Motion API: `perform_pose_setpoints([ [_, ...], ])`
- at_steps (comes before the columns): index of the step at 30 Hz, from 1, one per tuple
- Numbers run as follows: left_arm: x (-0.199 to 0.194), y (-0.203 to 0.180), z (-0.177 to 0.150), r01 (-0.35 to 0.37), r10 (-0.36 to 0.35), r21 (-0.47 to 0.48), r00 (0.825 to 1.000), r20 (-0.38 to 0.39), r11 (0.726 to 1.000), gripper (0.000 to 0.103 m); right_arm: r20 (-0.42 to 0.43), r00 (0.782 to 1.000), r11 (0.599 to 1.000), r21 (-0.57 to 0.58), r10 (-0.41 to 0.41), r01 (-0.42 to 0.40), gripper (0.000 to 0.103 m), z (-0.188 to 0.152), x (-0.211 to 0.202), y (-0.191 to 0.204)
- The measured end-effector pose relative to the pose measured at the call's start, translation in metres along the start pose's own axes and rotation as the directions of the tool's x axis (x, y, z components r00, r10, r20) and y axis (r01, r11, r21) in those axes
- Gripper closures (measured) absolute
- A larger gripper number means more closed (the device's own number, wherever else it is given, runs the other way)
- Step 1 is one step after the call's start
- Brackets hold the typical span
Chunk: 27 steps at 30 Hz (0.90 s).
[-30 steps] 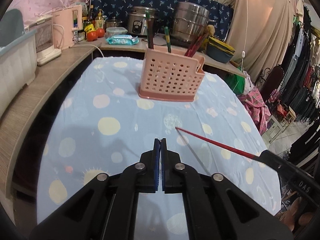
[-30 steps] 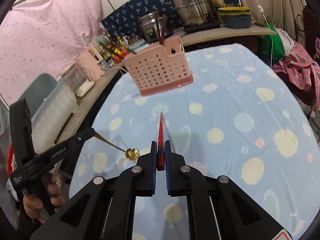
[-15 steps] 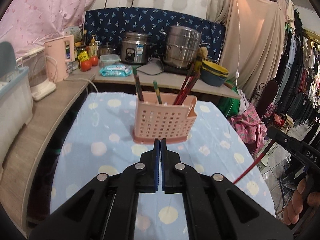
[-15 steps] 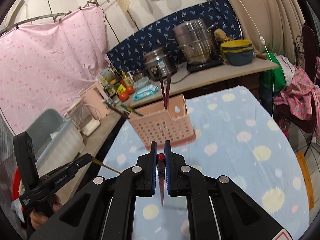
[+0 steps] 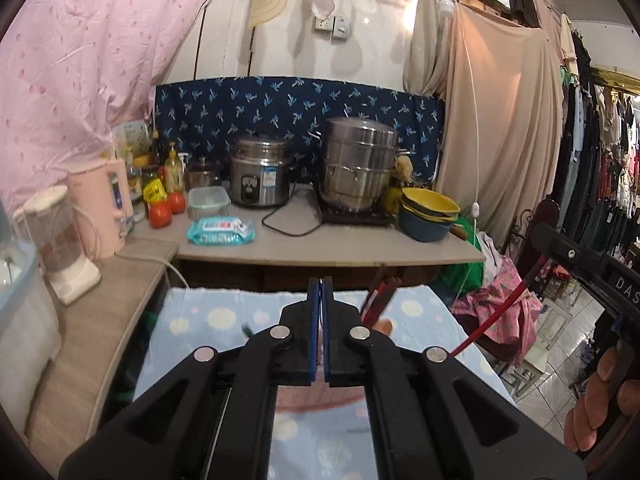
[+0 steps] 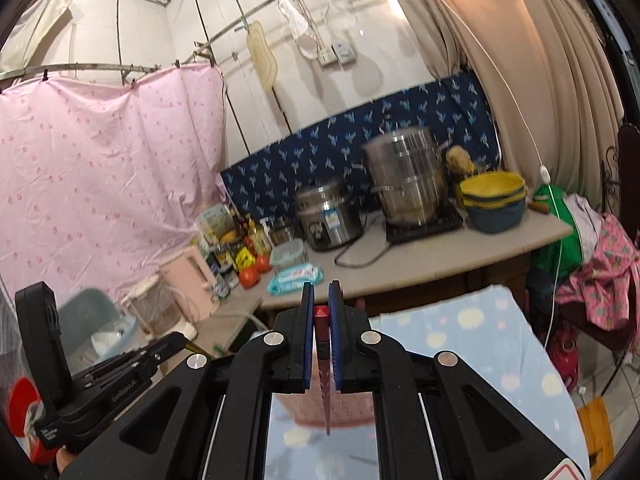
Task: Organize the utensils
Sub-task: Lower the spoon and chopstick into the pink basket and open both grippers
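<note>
My right gripper (image 6: 321, 304) is shut on a red chopstick (image 6: 323, 372) that hangs point down over the pink utensil basket (image 6: 320, 406), mostly hidden behind the jaws. In the left wrist view the same chopstick (image 5: 500, 312) slants down from the right gripper (image 5: 544, 240). My left gripper (image 5: 319, 292) has its pads pressed together; in the right wrist view a thin gold handle shows at its tip (image 6: 188, 344). The basket (image 5: 320, 396) sits just below it, with red chopsticks (image 5: 378, 294) standing in it.
The table has a blue cloth with pale dots (image 6: 500, 344). Behind it a counter (image 5: 360, 244) holds a rice cooker (image 5: 260, 176), steel steamer pot (image 5: 360, 164), stacked bowls (image 5: 428, 210), wipes (image 5: 220, 232), tomatoes and a pink kettle (image 5: 102, 208). Clothes hang at right.
Both grippers have risen and tilted up, so the basket has dropped below the jaws. The red chopstick has swung from lying forward to hanging point down over the basket.
</note>
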<state>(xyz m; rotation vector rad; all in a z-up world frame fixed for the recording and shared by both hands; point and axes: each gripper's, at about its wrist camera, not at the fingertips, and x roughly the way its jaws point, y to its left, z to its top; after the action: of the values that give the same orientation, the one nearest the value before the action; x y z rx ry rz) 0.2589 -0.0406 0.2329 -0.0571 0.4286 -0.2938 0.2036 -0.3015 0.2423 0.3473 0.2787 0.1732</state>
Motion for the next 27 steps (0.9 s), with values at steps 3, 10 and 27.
perform_pose_setpoints([
  [3, 0.015, 0.004, 0.012, -0.022, 0.022, 0.003, 1.0, 0.002, 1.0, 0.102, 0.023, 1.0, 1.0, -0.001, -0.003, 0.003, 0.095, 0.016, 0.019, 0.004],
  [10, 0.054, 0.026, 0.009, -0.064, 0.064, -0.003, 0.997, -0.051, 0.998, 0.102, 0.043, 0.999, 1.0, 0.013, -0.005, 0.004, 0.095, 0.033, 0.064, 0.007],
  [27, 0.099, 0.049, -0.029, -0.071, 0.065, -0.036, 0.986, -0.156, 0.997, 0.101, -0.138, 0.989, 0.998, -0.033, -0.05, 0.046, 0.095, -0.028, 0.143, 0.004],
])
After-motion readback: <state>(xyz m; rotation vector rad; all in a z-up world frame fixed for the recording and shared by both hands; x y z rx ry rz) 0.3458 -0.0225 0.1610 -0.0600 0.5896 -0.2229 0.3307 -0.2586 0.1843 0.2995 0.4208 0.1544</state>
